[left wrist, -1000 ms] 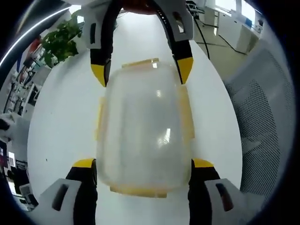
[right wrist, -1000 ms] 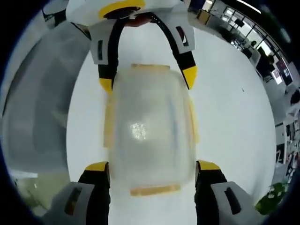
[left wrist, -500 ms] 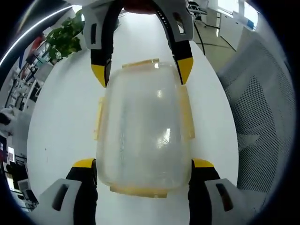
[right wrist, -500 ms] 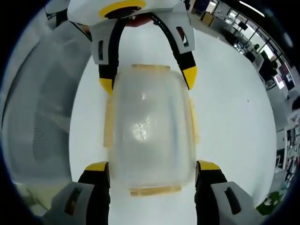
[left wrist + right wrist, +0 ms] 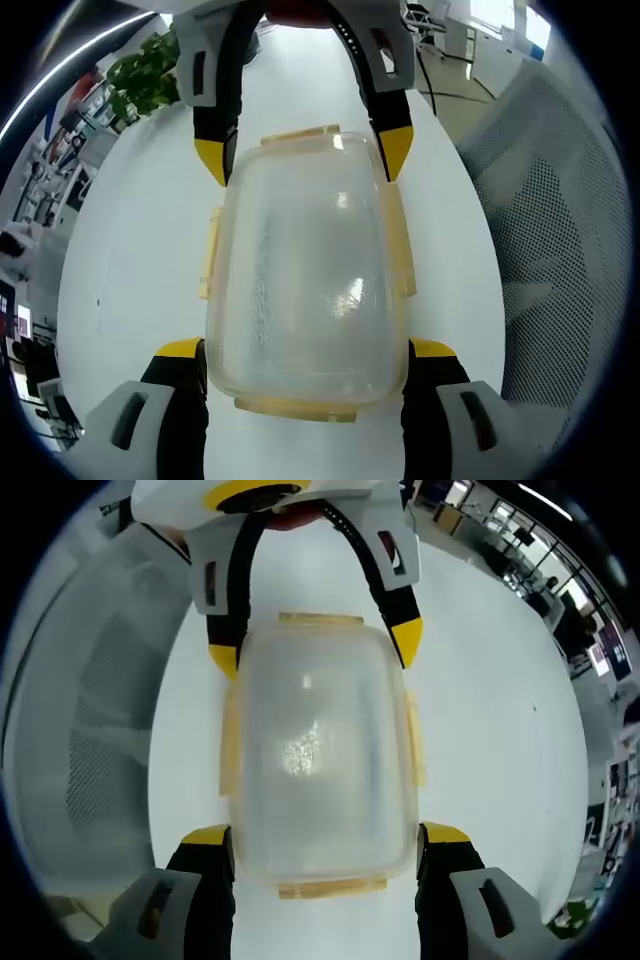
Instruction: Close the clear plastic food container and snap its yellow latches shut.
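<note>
A clear plastic food container (image 5: 305,270) with its lid on lies lengthwise between both grippers over the white table (image 5: 130,260). Yellow latches (image 5: 400,240) run along its long sides and both short ends. My left gripper (image 5: 305,350) has its yellow-tipped jaws pressed against the two sides of the near end. At the far end, the right gripper (image 5: 303,155) clamps the container the same way. In the right gripper view the container (image 5: 320,750) sits between my right gripper (image 5: 325,835) and the left gripper (image 5: 315,645) opposite. I cannot tell whether the latches (image 5: 412,740) are snapped.
A grey mesh office chair (image 5: 560,250) stands close beside the table, also seen as the chair (image 5: 90,730) in the right gripper view. A green plant (image 5: 140,80) and office furniture lie beyond the table's far edge.
The background has drifted slightly in both views, so the cameras have moved. The container stays held at the same spot between all four jaws.
</note>
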`<state>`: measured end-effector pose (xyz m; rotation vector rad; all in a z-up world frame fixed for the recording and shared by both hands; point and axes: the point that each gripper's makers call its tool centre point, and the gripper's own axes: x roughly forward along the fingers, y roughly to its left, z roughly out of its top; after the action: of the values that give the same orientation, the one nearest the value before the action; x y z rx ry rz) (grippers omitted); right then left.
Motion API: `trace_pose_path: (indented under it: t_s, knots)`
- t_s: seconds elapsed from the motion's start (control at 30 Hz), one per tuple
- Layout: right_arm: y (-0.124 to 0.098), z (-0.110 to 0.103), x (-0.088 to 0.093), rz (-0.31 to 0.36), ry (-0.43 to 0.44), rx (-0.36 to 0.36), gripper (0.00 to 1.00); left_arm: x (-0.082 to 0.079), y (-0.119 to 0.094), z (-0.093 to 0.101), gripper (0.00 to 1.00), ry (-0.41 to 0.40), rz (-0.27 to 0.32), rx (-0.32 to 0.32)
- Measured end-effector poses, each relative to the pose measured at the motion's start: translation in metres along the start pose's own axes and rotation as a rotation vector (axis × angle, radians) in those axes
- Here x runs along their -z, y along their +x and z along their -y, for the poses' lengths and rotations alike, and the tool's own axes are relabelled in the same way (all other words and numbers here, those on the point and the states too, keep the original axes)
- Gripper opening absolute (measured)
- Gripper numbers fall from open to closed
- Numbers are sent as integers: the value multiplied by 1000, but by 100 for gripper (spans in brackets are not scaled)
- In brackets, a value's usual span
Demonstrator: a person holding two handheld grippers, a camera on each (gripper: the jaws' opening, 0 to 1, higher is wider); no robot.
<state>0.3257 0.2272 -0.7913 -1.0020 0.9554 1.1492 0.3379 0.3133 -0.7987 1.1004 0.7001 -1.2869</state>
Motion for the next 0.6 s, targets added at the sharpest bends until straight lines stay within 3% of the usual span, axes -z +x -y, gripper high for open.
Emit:
trace_pose_path:
  t_s: [0.6]
  knots:
    - [11,-5,-39,-10,-21,2,74,36,-17,5,80,-23,-7,-9]
